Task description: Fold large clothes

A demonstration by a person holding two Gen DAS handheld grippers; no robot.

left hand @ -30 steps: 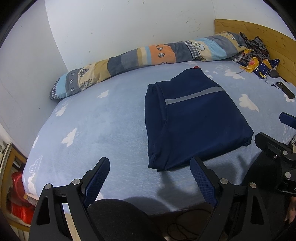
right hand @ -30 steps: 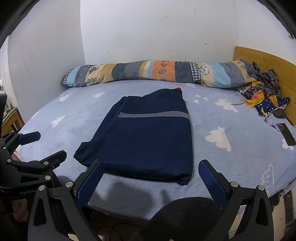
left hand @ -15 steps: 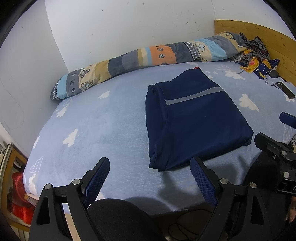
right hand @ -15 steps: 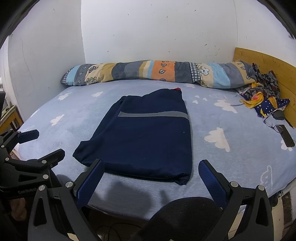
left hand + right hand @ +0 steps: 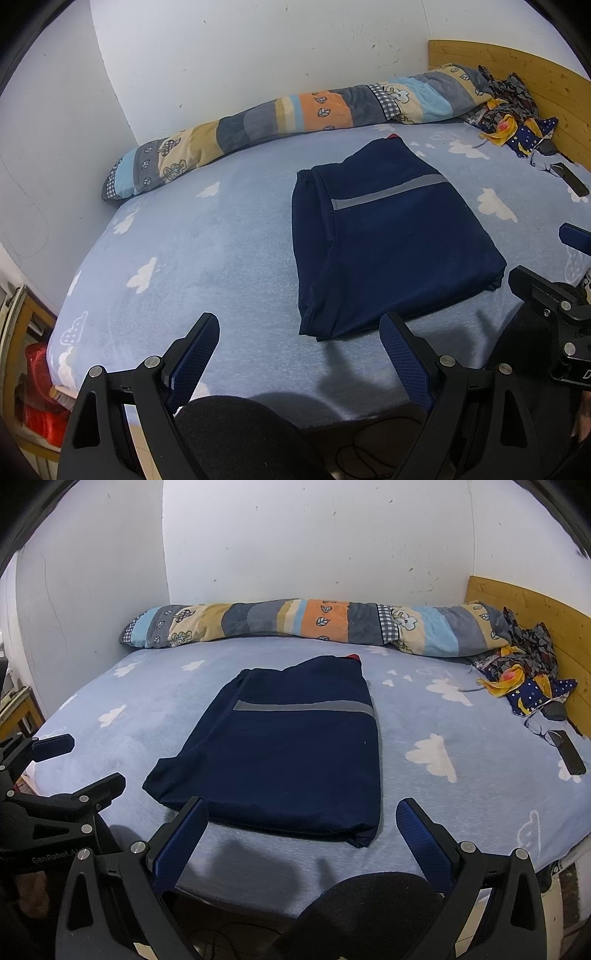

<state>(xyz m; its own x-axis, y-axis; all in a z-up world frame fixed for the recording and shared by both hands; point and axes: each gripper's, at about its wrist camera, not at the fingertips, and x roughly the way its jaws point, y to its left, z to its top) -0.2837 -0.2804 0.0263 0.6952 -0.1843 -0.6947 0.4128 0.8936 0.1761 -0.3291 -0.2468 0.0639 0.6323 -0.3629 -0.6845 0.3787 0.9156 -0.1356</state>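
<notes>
A dark navy garment with a grey reflective stripe lies folded into a flat rectangle on the blue cloud-print bed sheet. My left gripper hovers open over the bed's near edge, just short of the garment's near left corner. Held open at the near edge, my right gripper has its left finger close to the garment's front hem. Neither gripper holds anything. The left gripper also shows at the left of the right wrist view.
A long patchwork bolster lies along the back wall. Crumpled colourful clothes and a dark phone-like object sit by the wooden headboard at right. A red item sits beside the bed at left.
Both views have drifted slightly; the garment sits a touch farther from the grippers. The garment has not moved on the bed and both grippers stay open.
</notes>
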